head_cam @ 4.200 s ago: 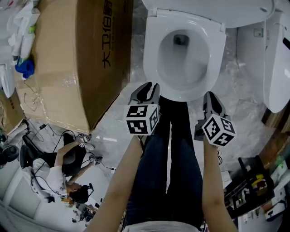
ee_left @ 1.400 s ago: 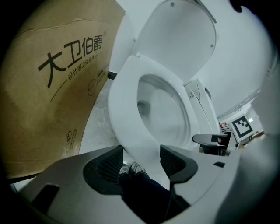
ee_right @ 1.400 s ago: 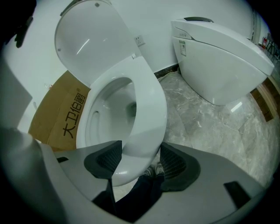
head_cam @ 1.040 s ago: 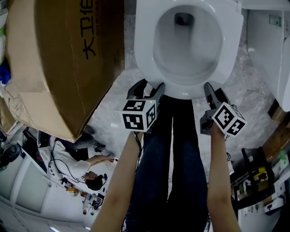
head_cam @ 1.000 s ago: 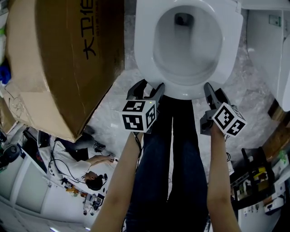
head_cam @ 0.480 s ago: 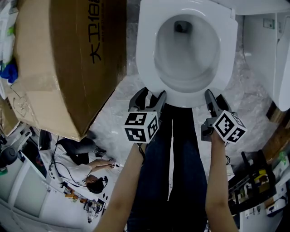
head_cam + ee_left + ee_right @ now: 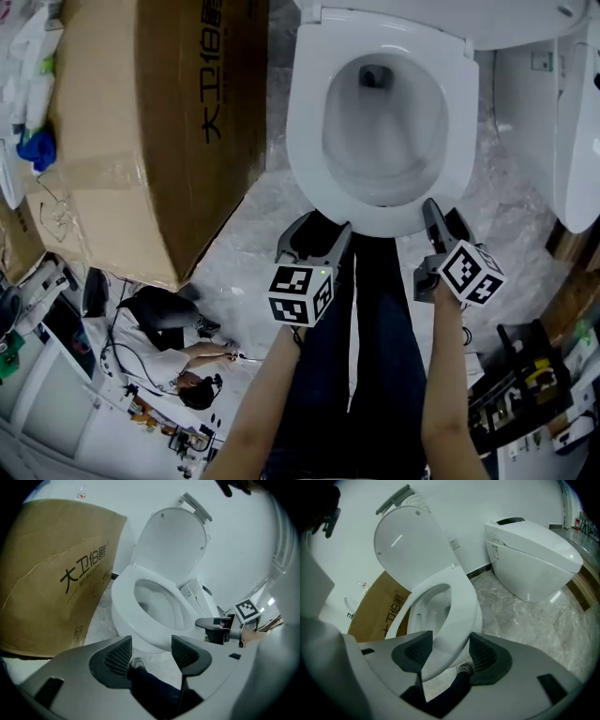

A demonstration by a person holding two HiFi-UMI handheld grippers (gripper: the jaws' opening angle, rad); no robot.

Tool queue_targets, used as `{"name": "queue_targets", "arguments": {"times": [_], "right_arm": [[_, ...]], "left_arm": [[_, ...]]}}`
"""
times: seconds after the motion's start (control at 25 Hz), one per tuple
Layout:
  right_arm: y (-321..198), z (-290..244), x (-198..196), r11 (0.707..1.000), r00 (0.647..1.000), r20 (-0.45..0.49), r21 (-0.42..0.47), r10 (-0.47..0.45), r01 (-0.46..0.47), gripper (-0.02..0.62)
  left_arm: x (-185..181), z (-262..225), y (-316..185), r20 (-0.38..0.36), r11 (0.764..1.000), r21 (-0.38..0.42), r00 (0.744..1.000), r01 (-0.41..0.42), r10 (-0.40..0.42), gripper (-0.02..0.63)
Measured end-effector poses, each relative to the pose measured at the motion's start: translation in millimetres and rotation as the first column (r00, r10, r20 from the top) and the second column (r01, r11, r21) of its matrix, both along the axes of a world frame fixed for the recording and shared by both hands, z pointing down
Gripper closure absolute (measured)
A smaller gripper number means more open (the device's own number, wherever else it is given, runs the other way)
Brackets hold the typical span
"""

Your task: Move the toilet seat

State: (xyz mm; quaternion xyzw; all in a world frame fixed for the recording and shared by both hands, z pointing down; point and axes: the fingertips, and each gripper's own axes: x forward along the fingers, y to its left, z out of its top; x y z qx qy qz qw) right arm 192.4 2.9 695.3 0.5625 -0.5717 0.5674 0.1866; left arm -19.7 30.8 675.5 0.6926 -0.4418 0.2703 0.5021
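Note:
The white toilet seat (image 7: 305, 122) lies flat on the bowl, and its lid (image 7: 171, 541) stands up against the wall. My left gripper (image 7: 326, 225) hovers just before the seat's front left rim, open; in its own view only my shoe and trouser leg show between its jaws (image 7: 151, 651). My right gripper (image 7: 442, 214) is at the front right rim, also open. In the right gripper view the seat's front edge (image 7: 461, 597) shows between the jaws (image 7: 451, 651), and neither pad visibly presses on it.
A big cardboard box (image 7: 141, 122) stands close on the toilet's left. A second white toilet (image 7: 572, 122) stands on the right. My legs (image 7: 366, 356) are just in front of the bowl. Another person (image 7: 159, 347) sits among cables at lower left; cluttered shelves are at lower right.
Both grippers have lifted a little at the front of the bowl, the left one slightly more. Their jaws stay as wide as before. The seat has not moved.

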Motion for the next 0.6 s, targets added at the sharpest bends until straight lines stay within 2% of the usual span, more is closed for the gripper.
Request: {"name": "queue_targets", "arguments": {"times": [0.16,0.4,0.52,0.6], "right_arm": [[-3,-14,0,1.0,1.0,0.003,0.01,0.006,-0.006,0.339],[-9,-33,-1,0.999,1.0,-0.002,0.045,0.03,-0.029,0.342],[-14,-44,0,0.998,0.999,-0.004,0.061,0.036,-0.036,0.342],[-17,-51,0,0.997,0.999,-0.004,0.07,0.042,-0.041,0.342]], "left_arm": [[4,-20,9,0.05,0.996,0.046,0.996,-0.08,0.077,0.331],[15,-36,25,0.03,0.988,0.058,0.99,-0.142,0.14,0.341],[21,-40,27,0.041,0.983,0.067,0.985,-0.171,0.168,0.442],[25,-43,25,0.049,0.98,0.076,0.982,-0.185,0.182,0.453]]}}
